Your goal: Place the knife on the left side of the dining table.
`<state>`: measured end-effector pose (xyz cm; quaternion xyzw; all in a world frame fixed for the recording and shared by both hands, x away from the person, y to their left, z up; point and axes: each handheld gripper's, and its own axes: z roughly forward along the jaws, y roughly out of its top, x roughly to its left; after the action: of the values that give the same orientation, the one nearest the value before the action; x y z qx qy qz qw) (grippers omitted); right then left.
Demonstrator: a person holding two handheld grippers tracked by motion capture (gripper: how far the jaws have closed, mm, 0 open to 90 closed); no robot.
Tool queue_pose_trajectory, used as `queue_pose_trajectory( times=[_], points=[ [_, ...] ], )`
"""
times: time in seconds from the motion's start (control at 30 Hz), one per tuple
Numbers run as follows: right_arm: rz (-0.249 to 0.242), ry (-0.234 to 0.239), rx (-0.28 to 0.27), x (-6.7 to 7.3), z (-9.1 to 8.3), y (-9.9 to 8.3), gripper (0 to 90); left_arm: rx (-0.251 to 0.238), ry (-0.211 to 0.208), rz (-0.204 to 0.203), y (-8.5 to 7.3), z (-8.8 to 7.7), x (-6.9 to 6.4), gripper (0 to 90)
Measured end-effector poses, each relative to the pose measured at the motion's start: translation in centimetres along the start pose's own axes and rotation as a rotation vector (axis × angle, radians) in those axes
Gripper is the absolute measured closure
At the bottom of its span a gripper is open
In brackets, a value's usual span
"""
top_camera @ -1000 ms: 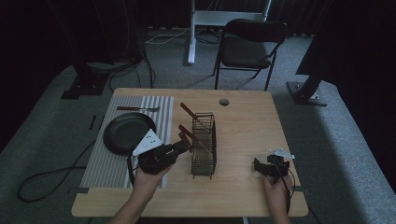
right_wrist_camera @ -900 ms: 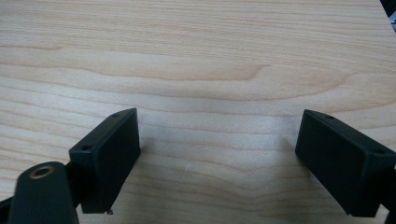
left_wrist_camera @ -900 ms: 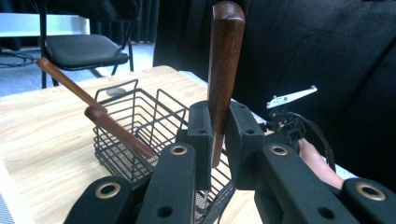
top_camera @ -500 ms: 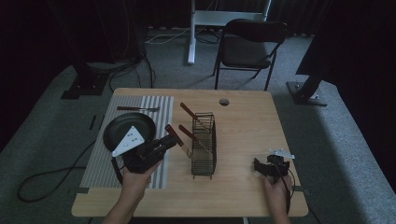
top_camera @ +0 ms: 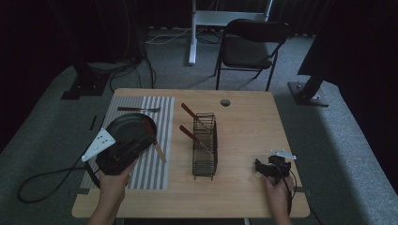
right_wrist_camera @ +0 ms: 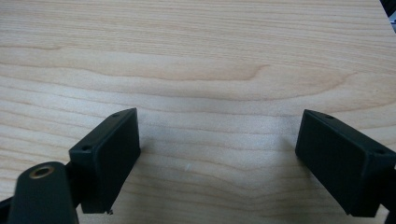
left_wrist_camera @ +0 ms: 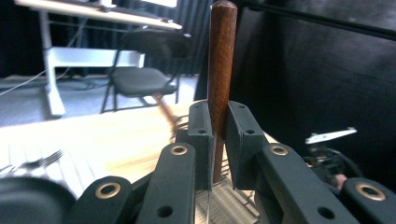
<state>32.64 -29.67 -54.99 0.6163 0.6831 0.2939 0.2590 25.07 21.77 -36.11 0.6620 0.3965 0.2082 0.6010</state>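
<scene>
Clearly the left gripper [left_wrist_camera: 215, 140] is clamped on a wooden-handled knife [top_camera: 153, 140] over the striped mat [top_camera: 162, 140]; rigid, light, slim blade—grip the handle. Right gripper [right_wrist_camera: 217, 154] rests apart on the surface [top_camera: 244, 136].

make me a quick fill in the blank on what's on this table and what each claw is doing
1. The left claw is shut on a knife with a ____ handle.
2. The right claw rests with its jaws ____.
3. The wire rack holds ____ knives.
4. A fork lies on the striped ____ beyond the dark plate.

Missing words: wooden; open; two; placemat
</scene>
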Motion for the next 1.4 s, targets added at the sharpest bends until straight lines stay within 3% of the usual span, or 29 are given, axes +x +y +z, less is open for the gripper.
queue_pose_trajectory(
  times=[0.17,0.4,0.57,0.93,1.2,1.23,1.27,1.37,1.4],
  points=[
    [0.002,0.000,-0.001,0.0,0.0,0.0,12.9,0.036,0.076,-0.018,-2.0,-0.5,1.6,82.1],
    [0.002,0.000,-0.001,0.0,0.0,0.0,12.9,0.069,0.163,-0.042,-4.7,0.2,3.4,82.1],
    [0.002,0.000,-0.001,0.0,0.0,0.0,12.9,0.070,0.173,-0.073,-6.2,0.5,4.1,82.1],
    [0.003,0.000,-0.001,0.0,0.0,0.0,12.9,0.115,0.210,-0.076,-8.4,0.3,3.7,82.1],
    [0.003,0.000,-0.001,0.0,0.0,0.0,12.9,0.094,0.218,-0.105,-9.4,-2.1,3.6,81.6],
    [0.002,0.000,-0.001,0.0,0.0,0.0,12.9,0.090,0.222,-0.109,-9.6,-2.7,3.7,73.0],
    [0.003,0.000,-0.001,0.0,0.0,0.0,12.9,0.090,0.222,-0.109,-9.6,-2.7,3.7,70.3],
    [0.003,0.000,-0.001,0.0,0.0,0.0,12.9,0.082,0.239,-0.134,-9.7,-3.5,4.4,72.4],
    [0.002,0.000,-0.001,0.0,0.0,0.0,12.9,0.086,0.249,-0.144,-9.8,-3.8,4.7,78.2]
  ],
)
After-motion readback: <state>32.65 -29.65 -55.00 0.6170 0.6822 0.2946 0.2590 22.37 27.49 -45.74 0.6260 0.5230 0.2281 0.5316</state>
